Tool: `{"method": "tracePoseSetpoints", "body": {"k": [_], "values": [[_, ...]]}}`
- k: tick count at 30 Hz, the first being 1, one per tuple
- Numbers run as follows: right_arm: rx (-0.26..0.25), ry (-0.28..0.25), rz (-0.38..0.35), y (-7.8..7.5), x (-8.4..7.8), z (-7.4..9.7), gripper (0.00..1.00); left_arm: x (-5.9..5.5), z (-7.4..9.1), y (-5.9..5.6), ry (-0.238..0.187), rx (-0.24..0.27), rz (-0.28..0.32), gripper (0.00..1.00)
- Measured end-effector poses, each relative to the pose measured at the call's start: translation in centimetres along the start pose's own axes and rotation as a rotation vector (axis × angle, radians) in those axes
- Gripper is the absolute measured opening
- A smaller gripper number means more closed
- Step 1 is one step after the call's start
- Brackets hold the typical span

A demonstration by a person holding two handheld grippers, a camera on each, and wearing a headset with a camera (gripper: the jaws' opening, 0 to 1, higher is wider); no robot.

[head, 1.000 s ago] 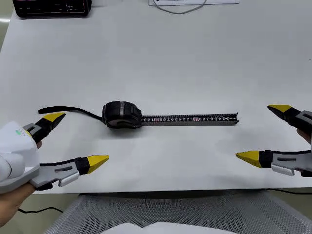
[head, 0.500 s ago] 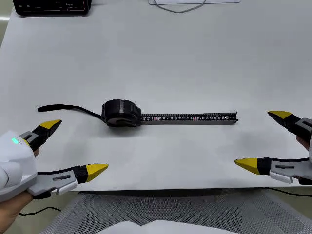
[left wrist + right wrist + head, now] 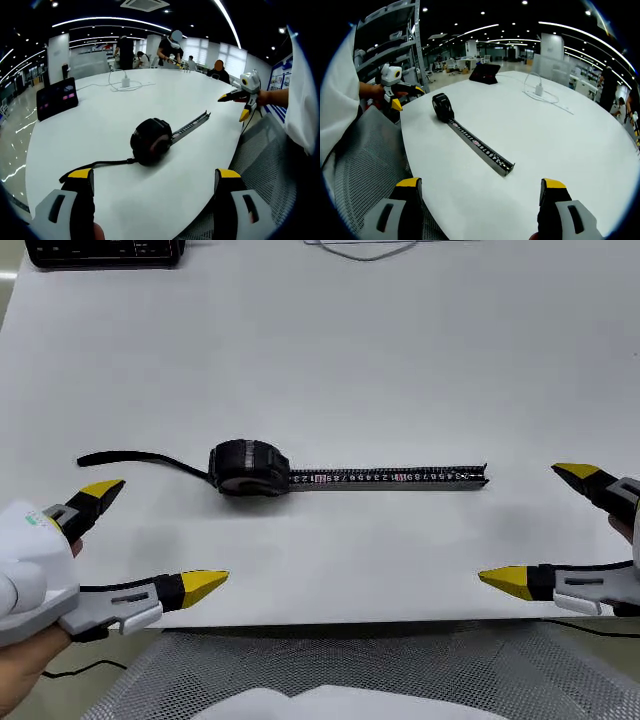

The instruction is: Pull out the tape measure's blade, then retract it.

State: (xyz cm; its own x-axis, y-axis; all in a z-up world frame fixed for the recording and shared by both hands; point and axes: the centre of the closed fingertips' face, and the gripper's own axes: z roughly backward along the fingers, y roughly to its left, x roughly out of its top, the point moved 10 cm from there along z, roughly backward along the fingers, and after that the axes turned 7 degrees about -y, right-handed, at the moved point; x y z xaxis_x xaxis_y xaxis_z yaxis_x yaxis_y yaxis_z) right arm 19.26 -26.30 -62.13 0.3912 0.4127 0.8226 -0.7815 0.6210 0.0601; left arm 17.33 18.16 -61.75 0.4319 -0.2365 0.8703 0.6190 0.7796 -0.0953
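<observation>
Tape measure: the case [image 3: 248, 469] lies at centre-left of the head view on the white table [image 3: 400, 360]. The blade [image 3: 390, 477] is drawn out flat on the surface. It runs straight toward the right of the frame and ends at the hook end [image 3: 484, 476]. The long axis is therefore left to right across the frame. A black strap [image 3: 130, 459] trails from the case toward the left edge.

Left gripper [image 3: 172, 530]: lower left of the frame, jaws spread wide, holding nothing. It sits below and left of the case, apart from it. In the left gripper view the case lies dead ahead between the jaws, with the blade receding to the upper right.

Right gripper [image 3: 518, 523]: lower right of the frame, jaws likewise spread and empty. It sits right of and below the hook end, not touching it.

Assessment: the left gripper is nearer the case and the right gripper nearer the hook end. With the blade out, retraction appears to be the outstanding step.

Surroundings: a dark device [image 3: 105, 250] at upper left and a cable [image 3: 360, 250] at the top edge are both well apart from the work. A mesh seat [image 3: 350, 660] shows along the bottom. Nothing stands between either gripper and the tape measure.
</observation>
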Motion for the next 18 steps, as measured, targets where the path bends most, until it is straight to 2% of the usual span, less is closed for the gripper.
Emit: {"method": "tracePoseSetpoints", "body": {"k": [18], "values": [[0.004,0.002,0.006,0.15,0.22,-0.02,0.99,0.10,-0.03,-0.06,0.001,-0.006,-0.002,0.99]]}}
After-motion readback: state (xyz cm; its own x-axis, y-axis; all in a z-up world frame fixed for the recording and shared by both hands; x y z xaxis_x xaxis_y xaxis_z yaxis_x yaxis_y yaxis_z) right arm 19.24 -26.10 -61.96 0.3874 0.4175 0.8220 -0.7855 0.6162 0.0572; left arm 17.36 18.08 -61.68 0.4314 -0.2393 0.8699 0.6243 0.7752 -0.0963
